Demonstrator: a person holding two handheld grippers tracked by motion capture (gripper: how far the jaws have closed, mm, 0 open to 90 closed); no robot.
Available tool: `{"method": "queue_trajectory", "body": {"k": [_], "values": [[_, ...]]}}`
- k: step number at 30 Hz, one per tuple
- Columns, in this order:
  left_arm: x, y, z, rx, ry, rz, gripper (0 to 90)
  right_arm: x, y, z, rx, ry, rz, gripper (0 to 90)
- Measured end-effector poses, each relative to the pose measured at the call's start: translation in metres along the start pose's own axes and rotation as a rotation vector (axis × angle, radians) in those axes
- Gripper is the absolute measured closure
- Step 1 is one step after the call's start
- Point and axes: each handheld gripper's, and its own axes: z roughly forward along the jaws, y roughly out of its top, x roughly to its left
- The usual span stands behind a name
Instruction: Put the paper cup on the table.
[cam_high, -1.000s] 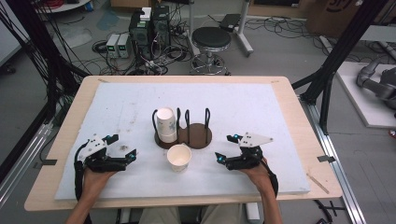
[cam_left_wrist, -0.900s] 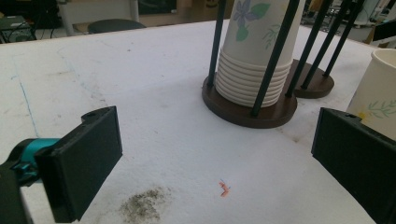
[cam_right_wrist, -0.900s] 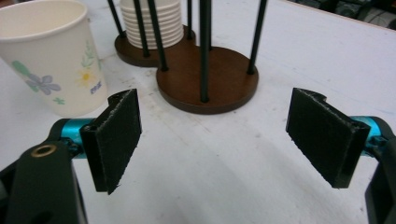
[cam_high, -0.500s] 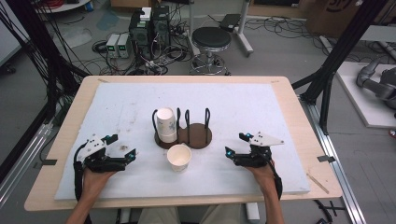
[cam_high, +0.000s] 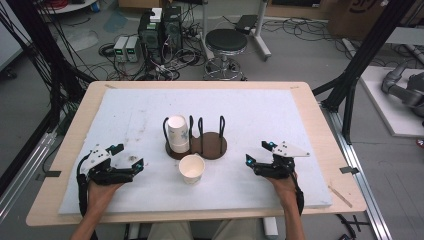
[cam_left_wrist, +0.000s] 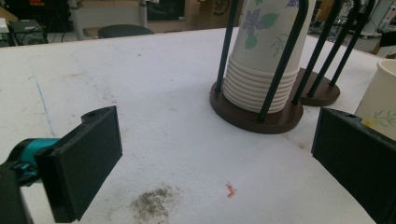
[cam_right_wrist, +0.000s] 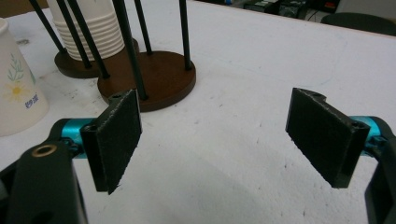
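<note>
Altogether, two hand-held grippers sit low in the high view: the left hand-held gripper (cam_high: 128, 157) at lower left and the right hand-held gripper (cam_high: 258, 153) at lower right, each with jaws spread and nothing between them. One loose paper cup (cam_high: 192, 168) stands upright at lower centre on the counter (cam_high: 280, 115), between them and touching neither. Just above it, one dark rack (cam_high: 205, 142) with two round bases carries one stack of cups (cam_high: 178, 134) on its left base.
</note>
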Motion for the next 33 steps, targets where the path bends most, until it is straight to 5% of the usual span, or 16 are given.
{"method": "queue_trajectory", "body": {"k": [33], "values": [[0.0, 0.0, 0.0014, 0.013, 0.009, -0.001, 1.7, 0.0016, -0.0067, 0.0014, 0.004, -0.018, -0.012, 18.7]]}}
